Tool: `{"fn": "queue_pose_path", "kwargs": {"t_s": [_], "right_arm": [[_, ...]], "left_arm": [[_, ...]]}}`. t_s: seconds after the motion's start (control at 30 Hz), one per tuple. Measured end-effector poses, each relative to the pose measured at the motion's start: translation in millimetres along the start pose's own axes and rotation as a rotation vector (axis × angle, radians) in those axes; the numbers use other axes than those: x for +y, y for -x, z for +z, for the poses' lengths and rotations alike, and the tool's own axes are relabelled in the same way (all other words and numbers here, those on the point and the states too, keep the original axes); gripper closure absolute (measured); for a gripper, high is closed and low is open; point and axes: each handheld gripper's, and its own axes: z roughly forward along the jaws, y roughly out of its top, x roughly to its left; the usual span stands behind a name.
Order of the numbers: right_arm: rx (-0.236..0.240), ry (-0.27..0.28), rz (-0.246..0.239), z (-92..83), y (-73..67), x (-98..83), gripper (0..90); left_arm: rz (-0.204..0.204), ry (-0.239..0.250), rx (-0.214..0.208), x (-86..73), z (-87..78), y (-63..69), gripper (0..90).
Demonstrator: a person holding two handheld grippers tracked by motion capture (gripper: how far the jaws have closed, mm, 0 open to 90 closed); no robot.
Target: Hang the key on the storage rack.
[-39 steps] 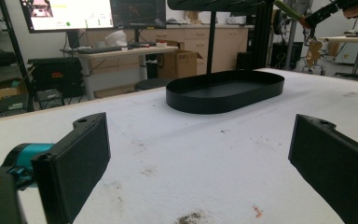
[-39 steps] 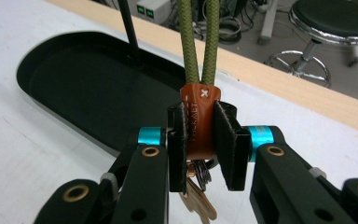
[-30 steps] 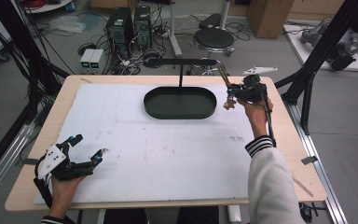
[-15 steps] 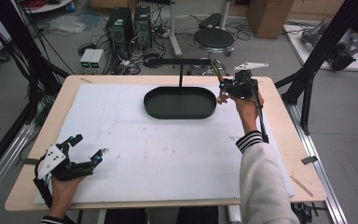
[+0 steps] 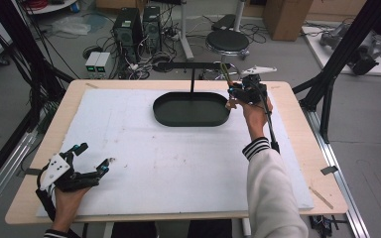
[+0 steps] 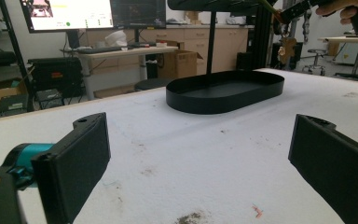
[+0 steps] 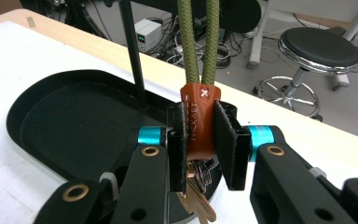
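My right gripper (image 7: 200,140) is shut on the brown leather tab (image 7: 200,116) of a keychain. A green cord loop (image 7: 198,42) rises from the tab and keys (image 7: 200,205) hang below it. In the high view the right gripper (image 5: 245,93) is raised at the right end of the black stand's top bar (image 5: 191,65), with the cord loop (image 5: 224,73) close to the bar's tip. The stand's oval black tray (image 5: 191,110) lies beneath. My left gripper (image 5: 96,154) rests open at the table's front left with nothing between its jaws; its own view shows the tray (image 6: 223,91) far ahead.
A white sheet (image 5: 168,163) covers most of the wooden table (image 5: 297,148). The stand's thin post (image 7: 133,51) rises from the tray's back edge. Behind the table stand a round stool (image 5: 227,42), computer boxes (image 5: 134,25) and loose cables on the floor.
My right gripper has carried the keychain left and slightly away, from beyond the tray's right side to the bar's right end. The left gripper has stayed still.
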Motion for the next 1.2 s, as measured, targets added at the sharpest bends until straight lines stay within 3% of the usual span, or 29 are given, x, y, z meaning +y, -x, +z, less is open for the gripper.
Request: {"fn": "queue_pose_path", "kwargs": {"t_s": [0.43,1.2], "right_arm": [[-0.033,0.005,0.004,10.7,-6.6,-2.3,75.3],[-0.019,0.0,0.078,36.7,-7.0,-11.6,75.3]], "left_arm": [[0.001,0.0,-0.001,-0.1,-0.3,-0.4,5.8],[0.001,0.004,-0.001,-0.2,-0.5,-0.3,5.8]]}}
